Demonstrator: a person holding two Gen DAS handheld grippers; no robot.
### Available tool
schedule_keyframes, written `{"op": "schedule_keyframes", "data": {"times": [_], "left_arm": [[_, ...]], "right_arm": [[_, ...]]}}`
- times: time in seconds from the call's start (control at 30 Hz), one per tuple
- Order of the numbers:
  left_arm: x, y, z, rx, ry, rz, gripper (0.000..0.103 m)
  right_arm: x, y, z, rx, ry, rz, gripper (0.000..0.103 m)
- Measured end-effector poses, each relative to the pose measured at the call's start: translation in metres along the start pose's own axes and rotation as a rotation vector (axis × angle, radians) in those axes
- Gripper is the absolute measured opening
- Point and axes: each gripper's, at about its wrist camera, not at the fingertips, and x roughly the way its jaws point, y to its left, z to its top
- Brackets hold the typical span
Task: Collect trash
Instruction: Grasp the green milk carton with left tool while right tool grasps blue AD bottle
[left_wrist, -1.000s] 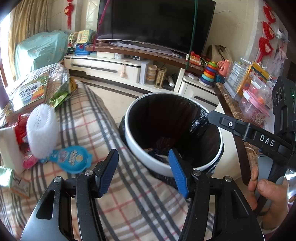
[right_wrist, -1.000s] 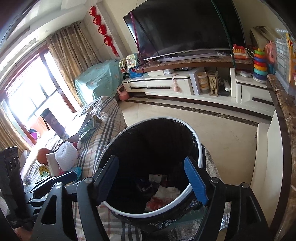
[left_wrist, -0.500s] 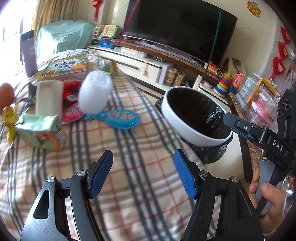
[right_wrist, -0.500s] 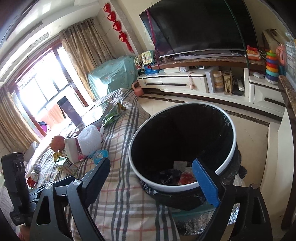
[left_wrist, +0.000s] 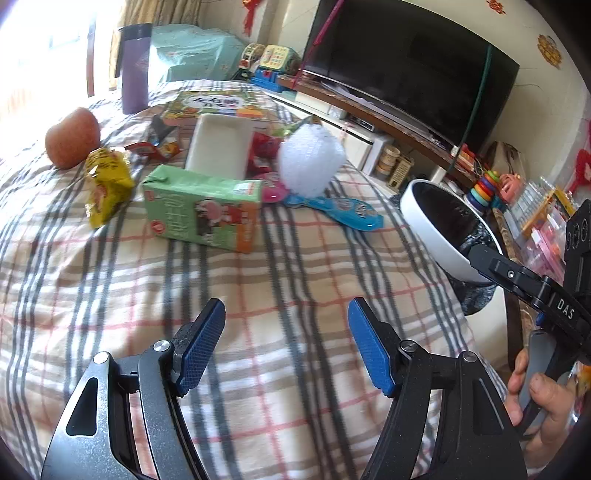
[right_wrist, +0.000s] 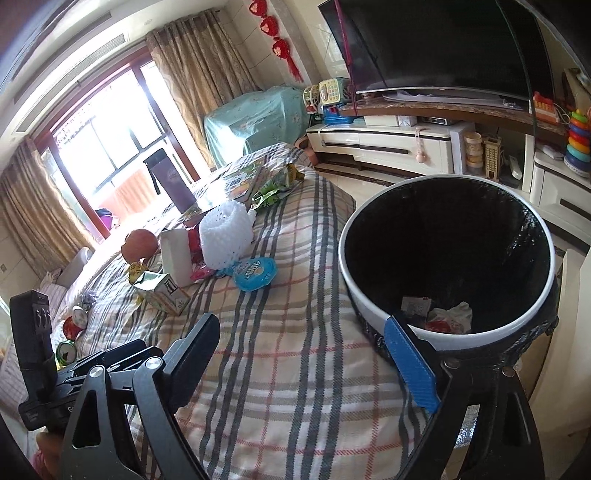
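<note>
Over the plaid bed (left_wrist: 295, 295), I am bringing both fingers, apart and empty, toward the carton (left_wrist: 201, 210), needing a squeeze next.

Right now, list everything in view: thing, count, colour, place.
trash bin: 1, white rim, black liner, beside the bed, scraps inside
plaid blanket: 1, beige with grey and red stripes, under everything
juice carton: 1, green, lying flat, nearest the grippers
foam fruit net: 1, white, behind the carton
blue wrapper: 1, in front of the net
yellow snack bag: 1, left of the carton
apple: 1, red, far left
white tray: 1, behind the carton
purple tumbler: 1, far edge
television: 1, black, on the stand
left gripper: open, empty
right gripper: open, empty
</note>
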Motion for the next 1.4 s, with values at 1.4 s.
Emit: {"op": "schedule_keyframes", "data": {"times": [1.4], "left_arm": [[0.016, 0.087, 0.019, -0.132, 0.027, 0.216, 0.074]], "right_arm": [[0.104, 0.061, 0.021, -0.342, 0.233, 0.089, 0.051]]}}
